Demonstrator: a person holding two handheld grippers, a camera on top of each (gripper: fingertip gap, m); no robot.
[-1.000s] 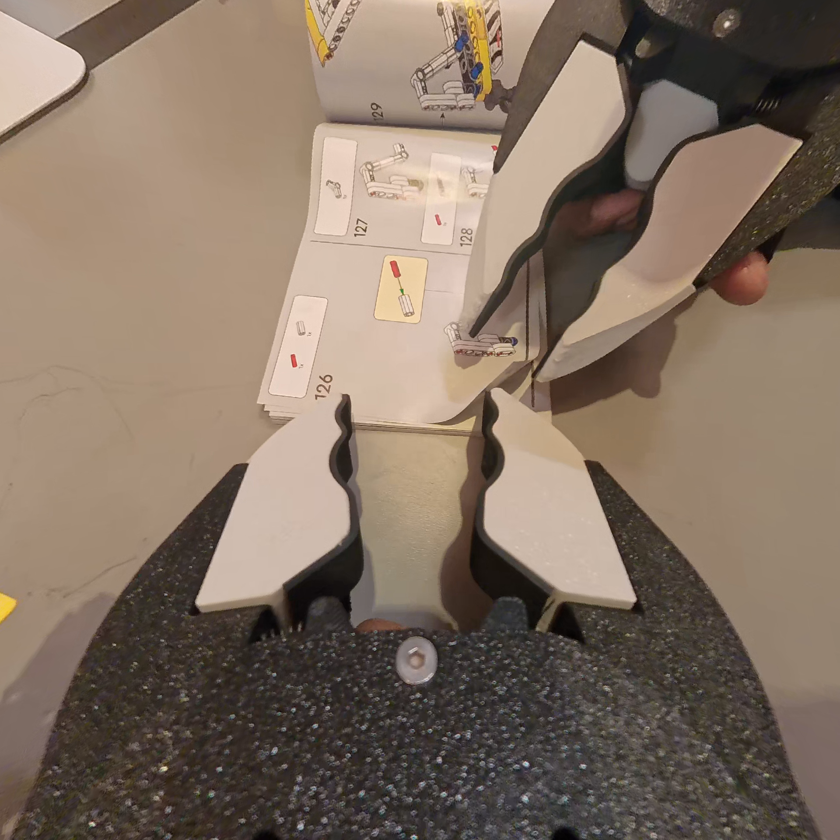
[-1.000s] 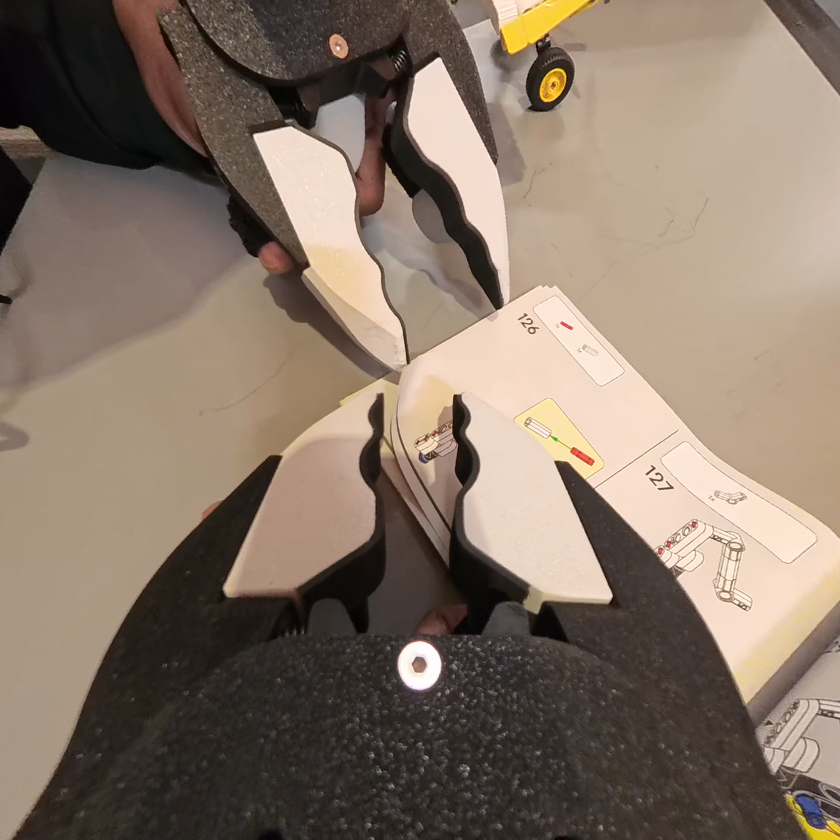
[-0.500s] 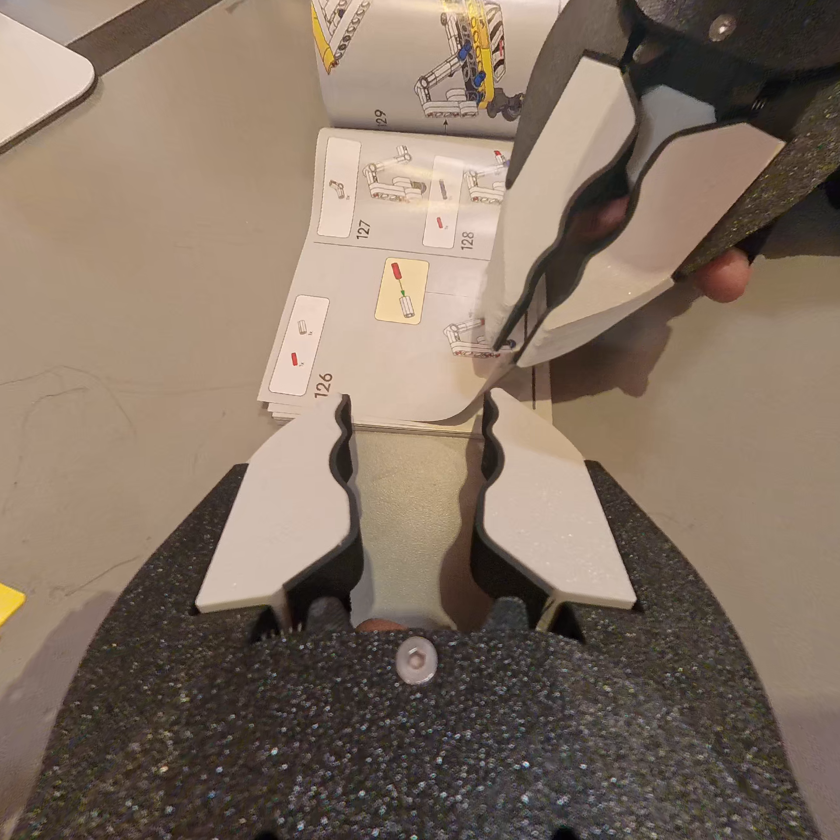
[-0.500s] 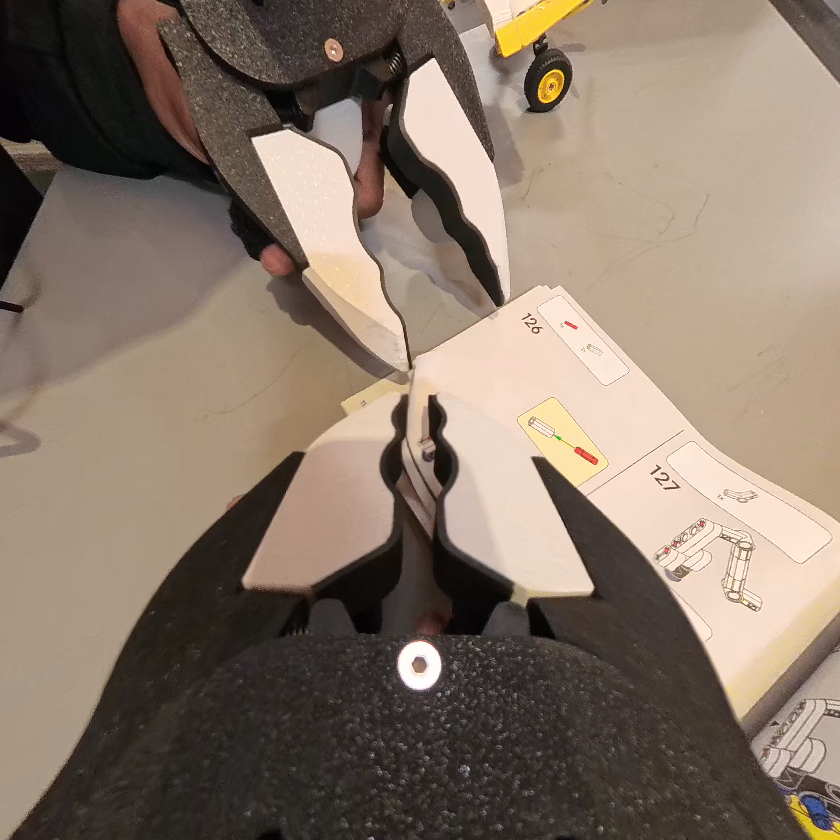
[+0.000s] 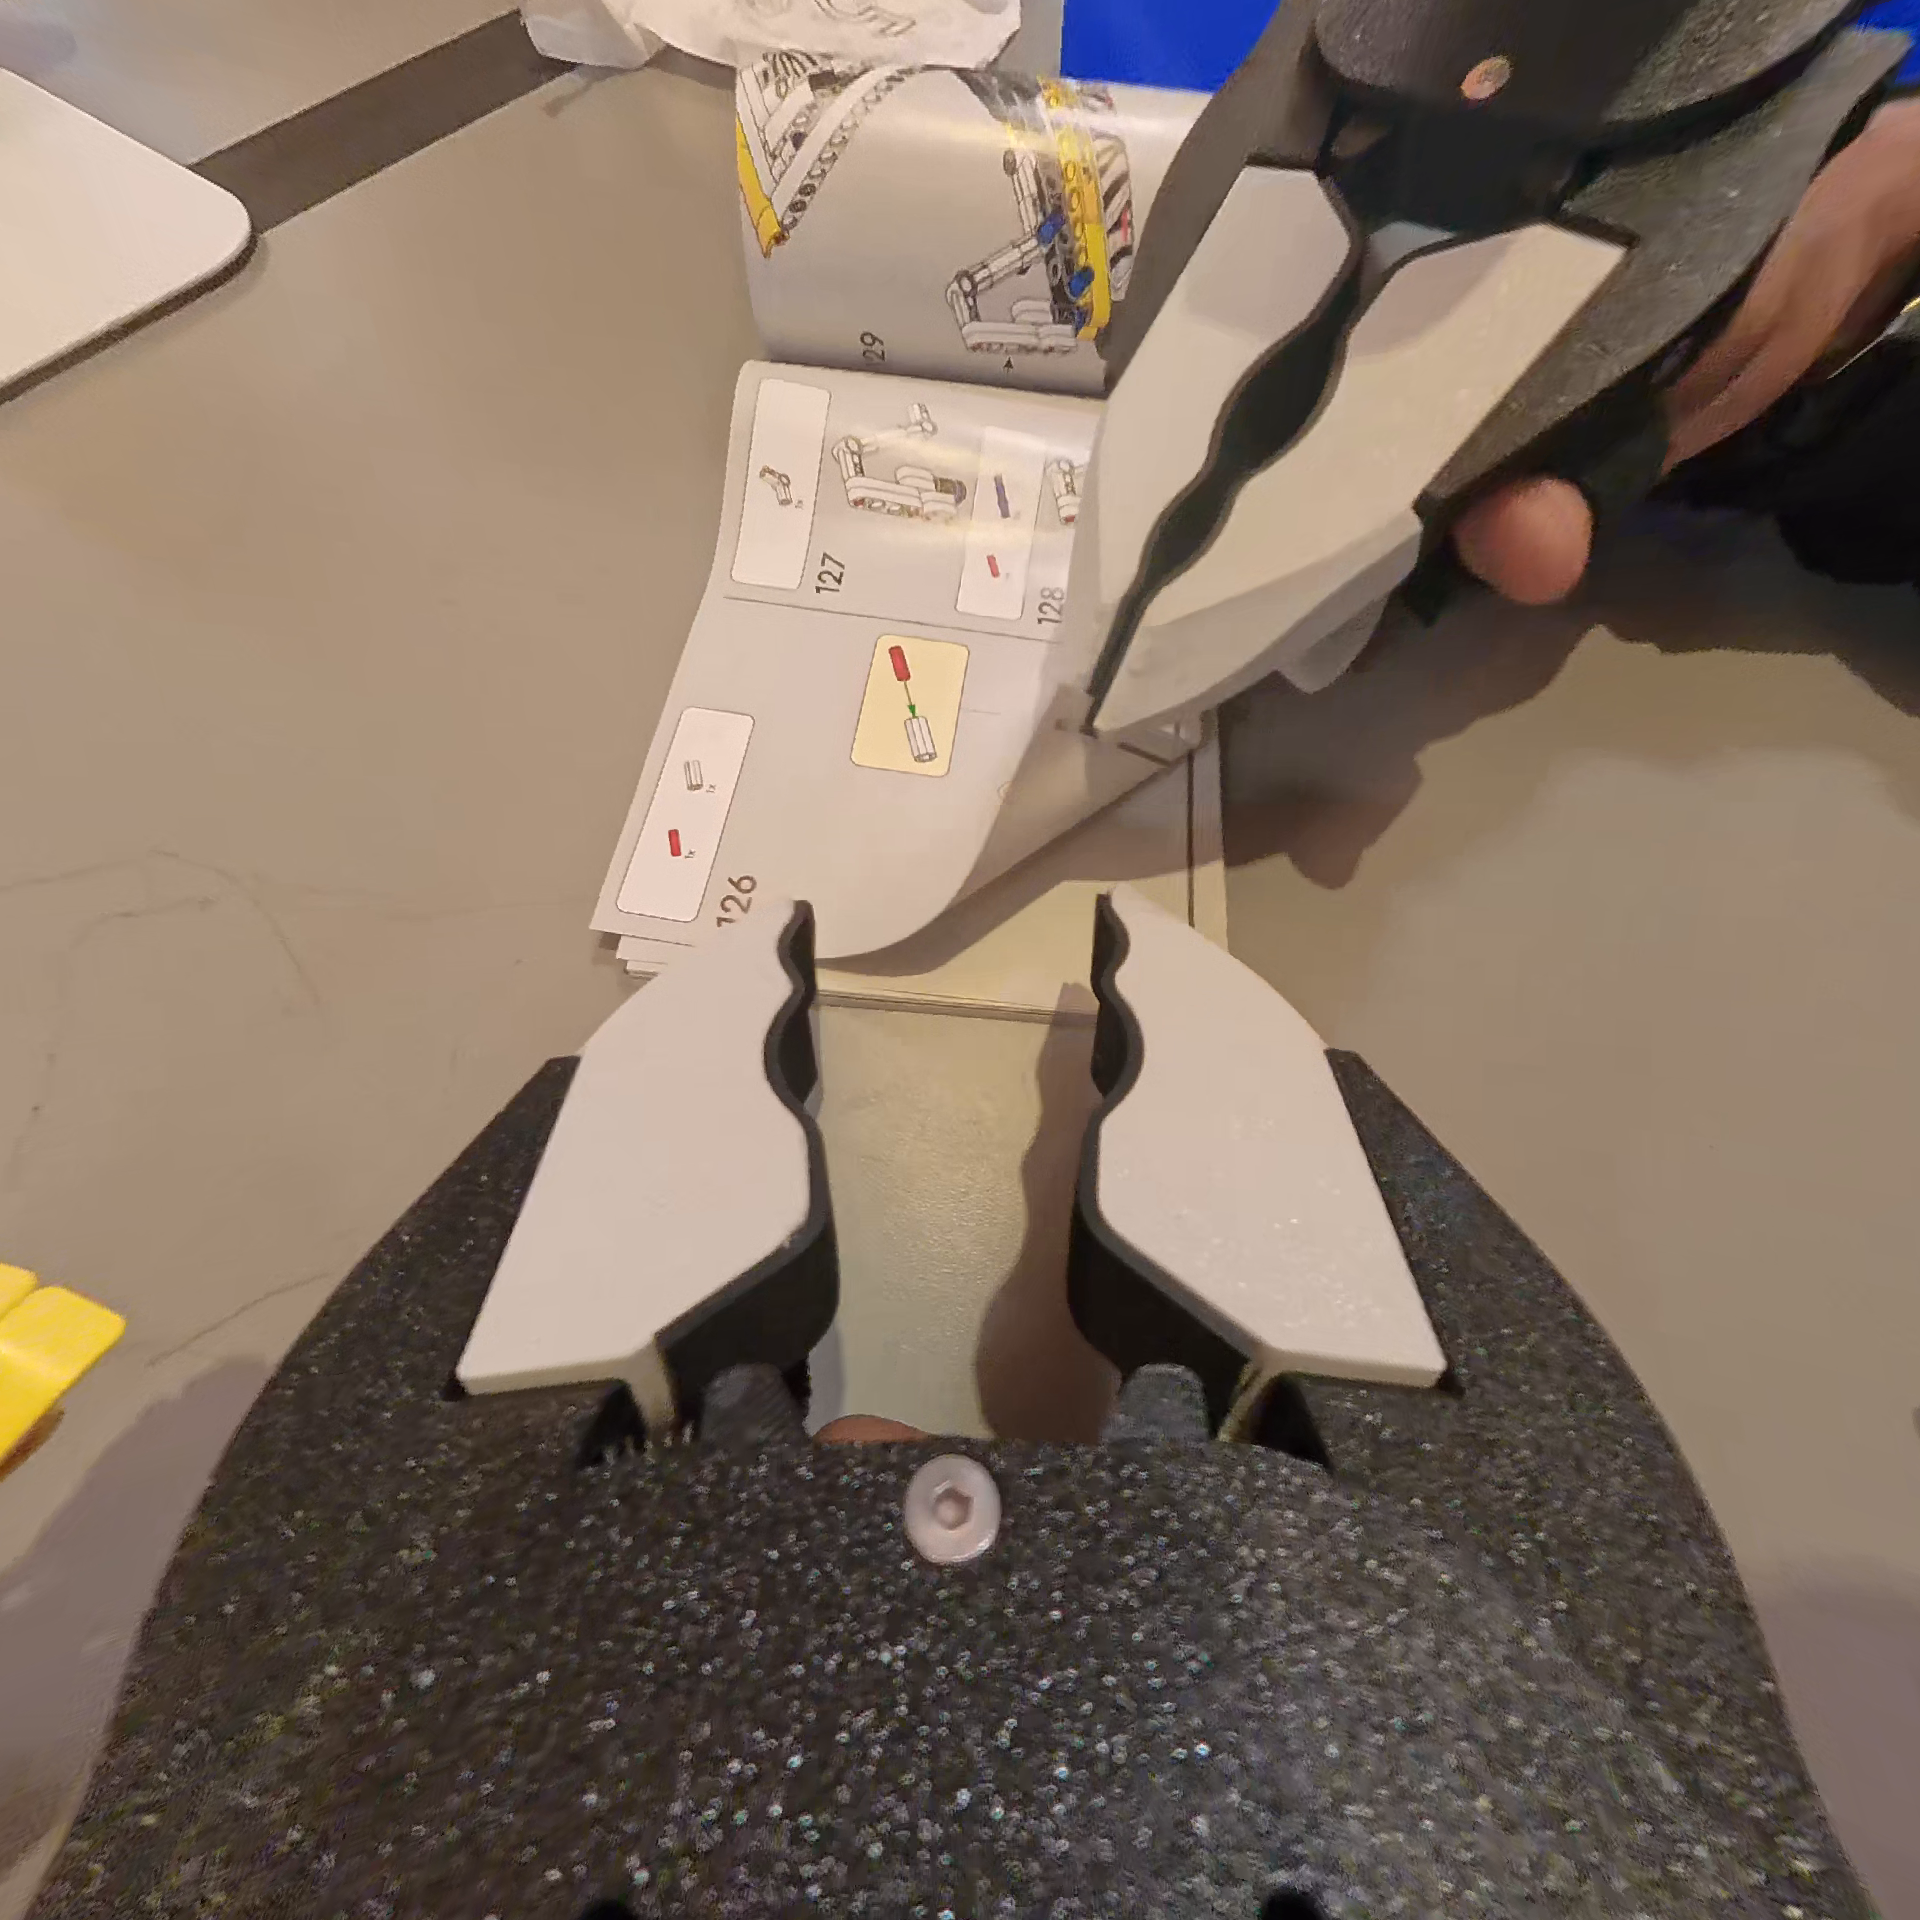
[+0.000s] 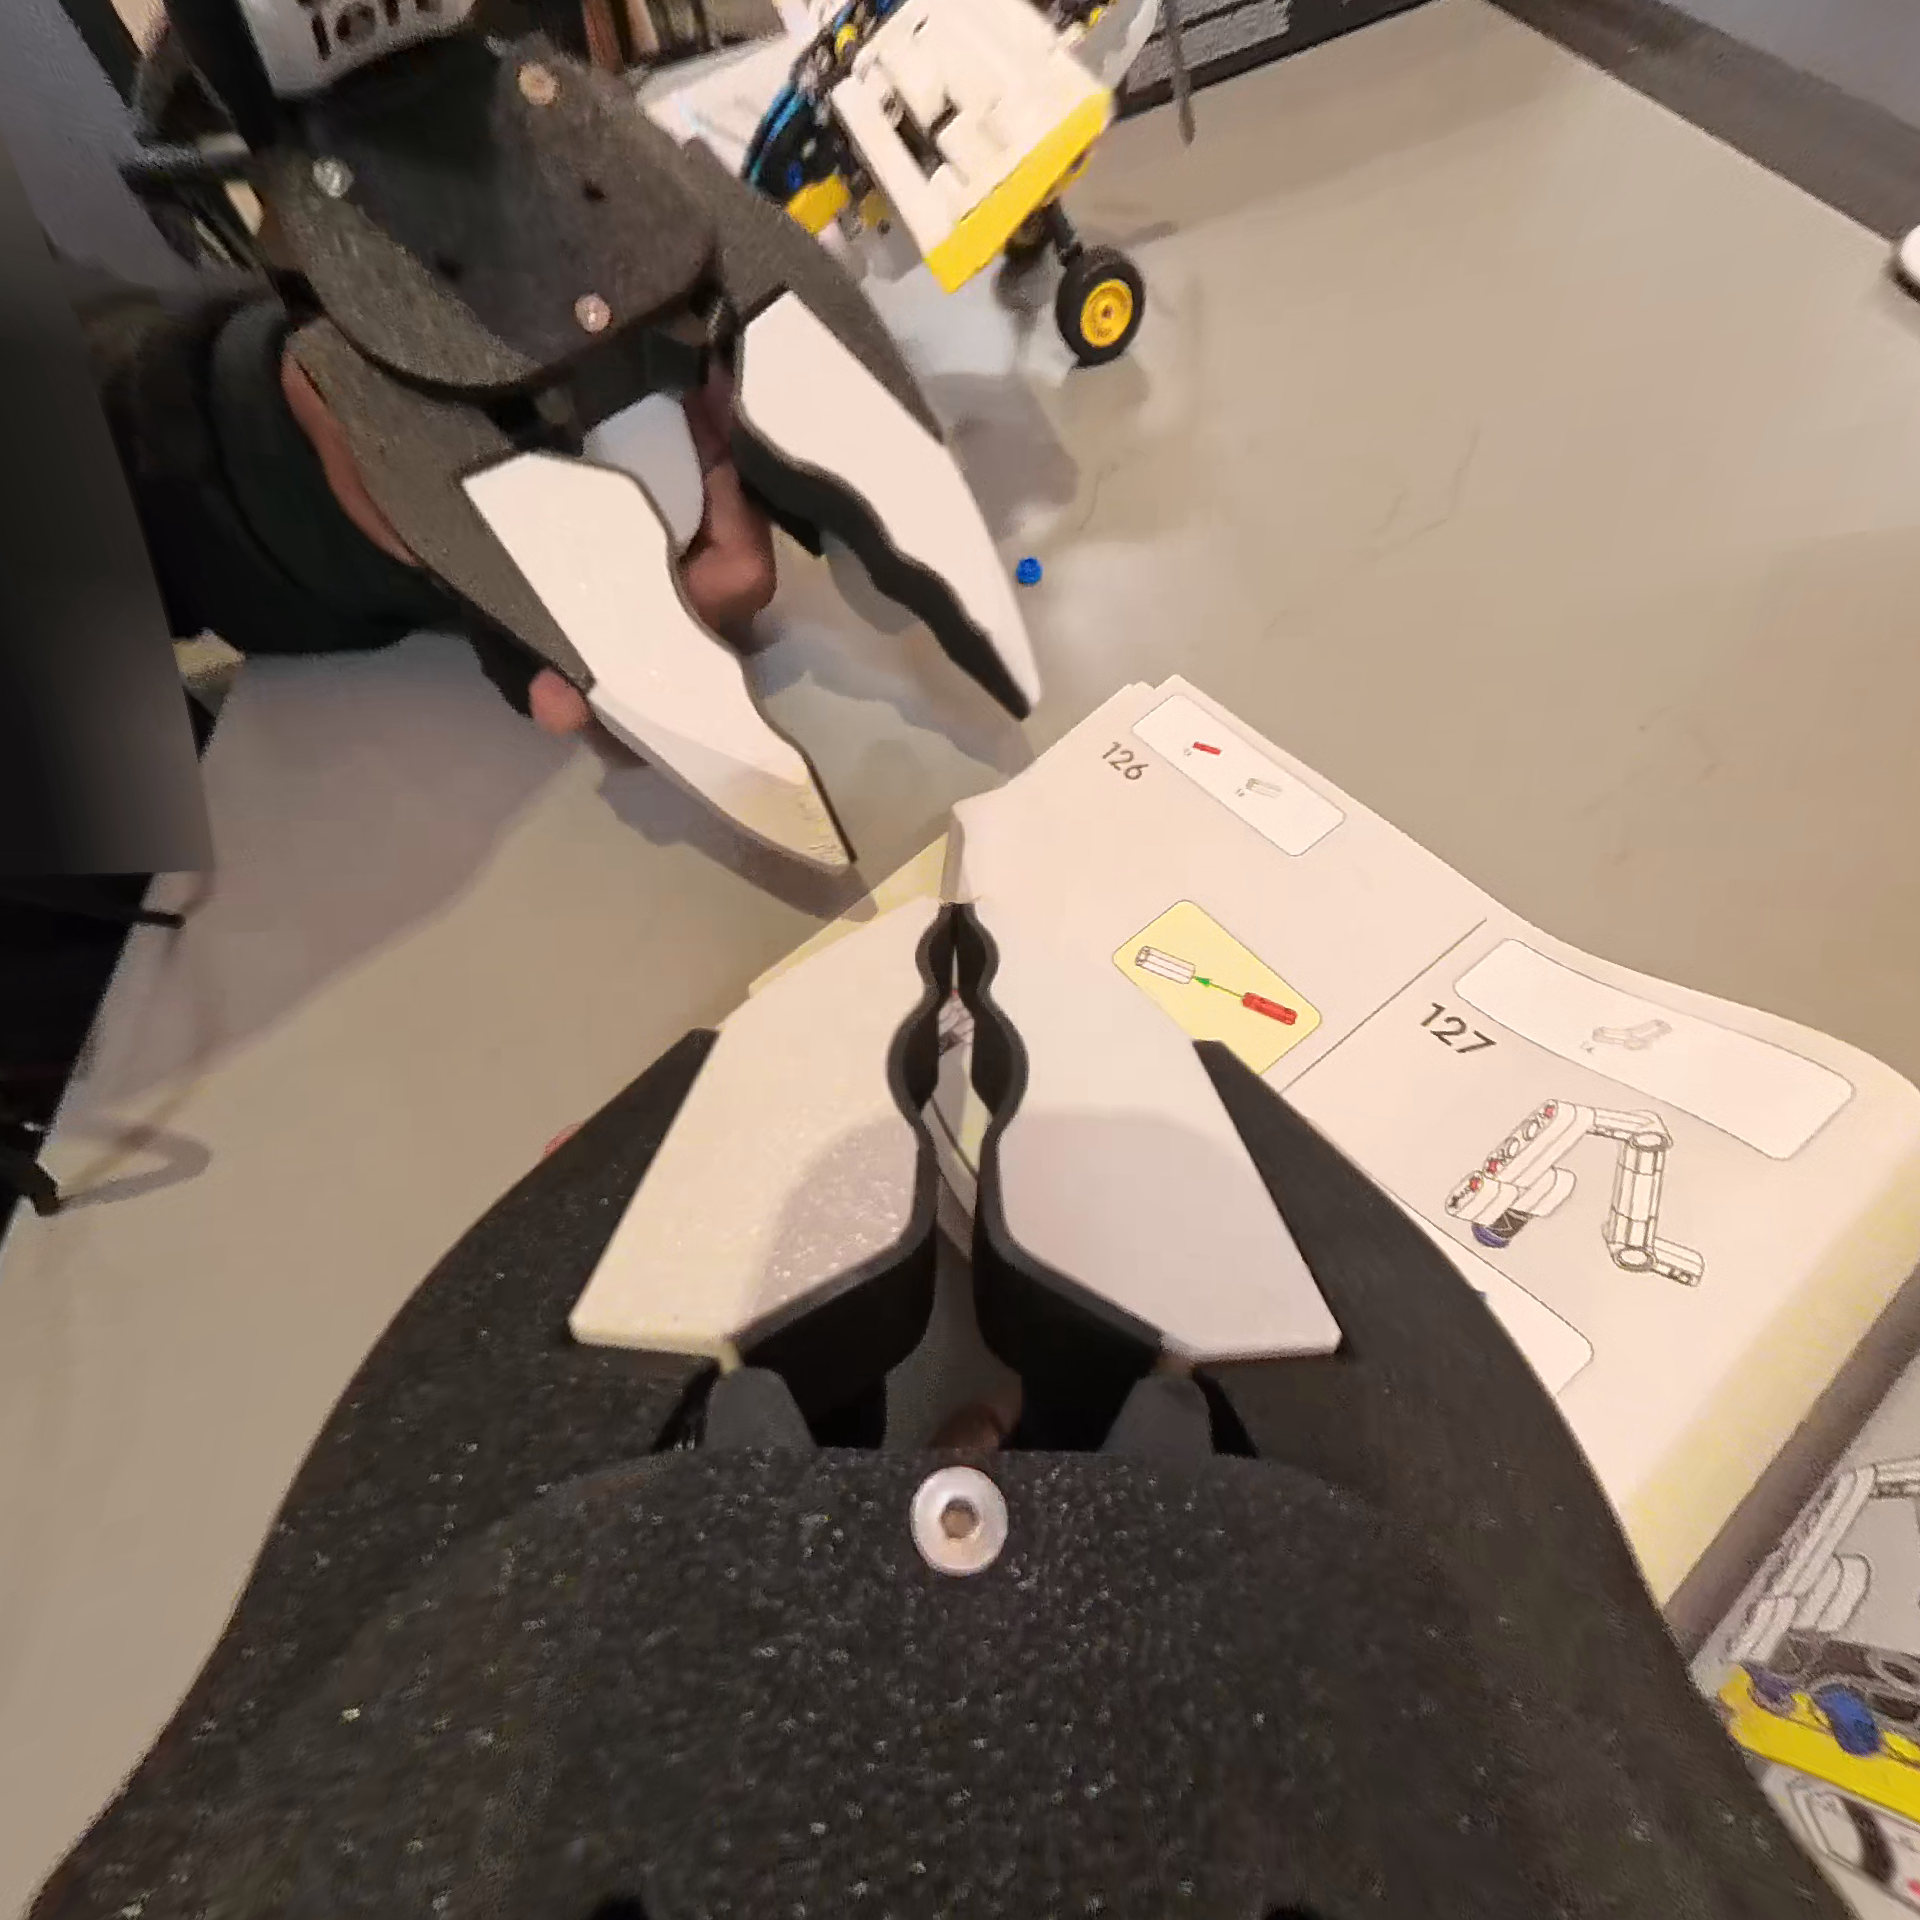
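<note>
Through my left wrist camera, my left gripper [image 5: 951,914] hovers low over the near edge of the instruction booklet [image 5: 831,727], its fingers apart with nothing between them but bare paper and desk [image 5: 312,623]; I judge it stands by, leaving room. Farther off, my right gripper [image 5: 1091,727] has its fingers together, clamped on the near corner of the top page [image 5: 935,852], which curls up off the stack because it is pinched and raised. A white board lies at the far left and a yellow piece [image 5: 42,1351] by the left edge. From the right wrist camera, the same pinch shows close: the fingers [image 6: 831,1143] press the page corner between them while the rest of the booklet lies flat. Beyond stands a yellow-and-white brick-built vehicle [image 6: 987,177], a small blue stud [image 6: 1028,569] near it, on the grey desk; the room behind is dim.
</note>
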